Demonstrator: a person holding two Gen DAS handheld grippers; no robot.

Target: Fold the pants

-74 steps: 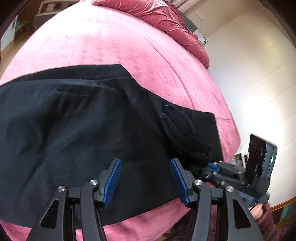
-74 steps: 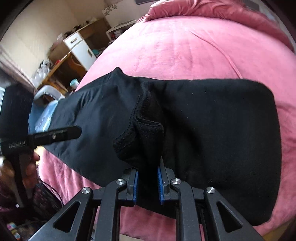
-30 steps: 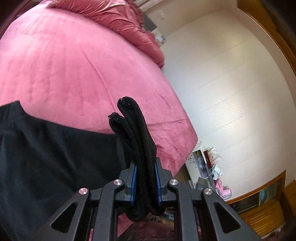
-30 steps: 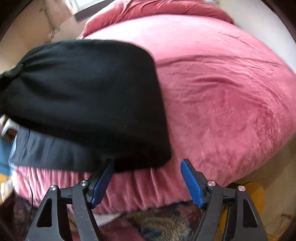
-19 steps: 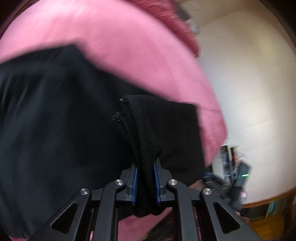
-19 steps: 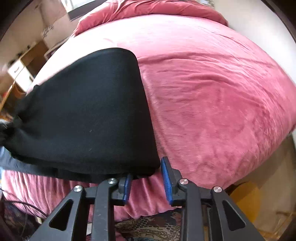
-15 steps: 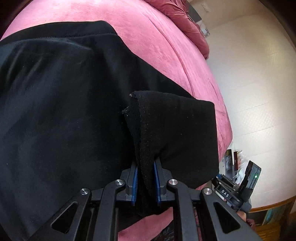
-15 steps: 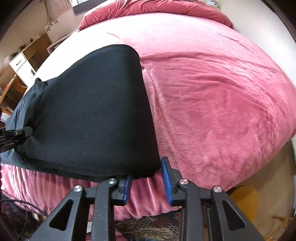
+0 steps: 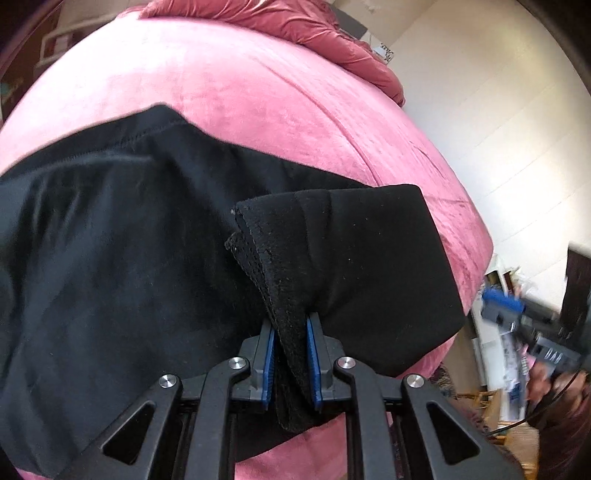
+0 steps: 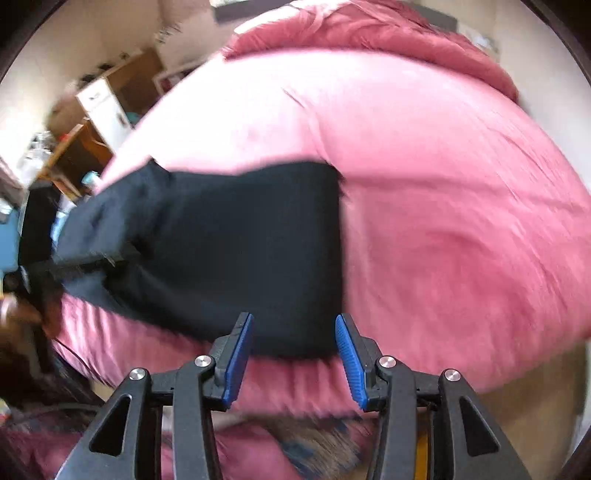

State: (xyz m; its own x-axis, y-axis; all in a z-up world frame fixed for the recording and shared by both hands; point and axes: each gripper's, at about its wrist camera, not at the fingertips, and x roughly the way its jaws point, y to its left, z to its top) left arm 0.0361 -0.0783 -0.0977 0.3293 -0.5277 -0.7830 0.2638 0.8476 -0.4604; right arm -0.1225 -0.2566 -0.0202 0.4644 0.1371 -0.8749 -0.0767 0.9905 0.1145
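Note:
The black pants (image 9: 129, 266) lie folded on the pink bed (image 9: 258, 92). My left gripper (image 9: 290, 354) is shut on a bunched black edge of the pants, holding it just above the folded layers. In the right wrist view the pants (image 10: 236, 251) lie flat across the near edge of the bed (image 10: 443, 221), their right end squared off. My right gripper (image 10: 293, 350) is open and empty, just in front of the pants' near right corner. It also shows blurred at the right of the left wrist view (image 9: 524, 325).
A rumpled pink duvet (image 9: 314, 33) lies at the head of the bed. A white wall (image 9: 498, 110) stands to the right. A wooden desk and white drawers (image 10: 99, 110) stand beyond the bed's left side. The bed edge drops to patterned floor (image 10: 314, 443).
My right gripper opened, let go of the pants' corner and drew back from the bed. My left gripper stayed shut on the pants' edge and shifted slightly over the folded cloth.

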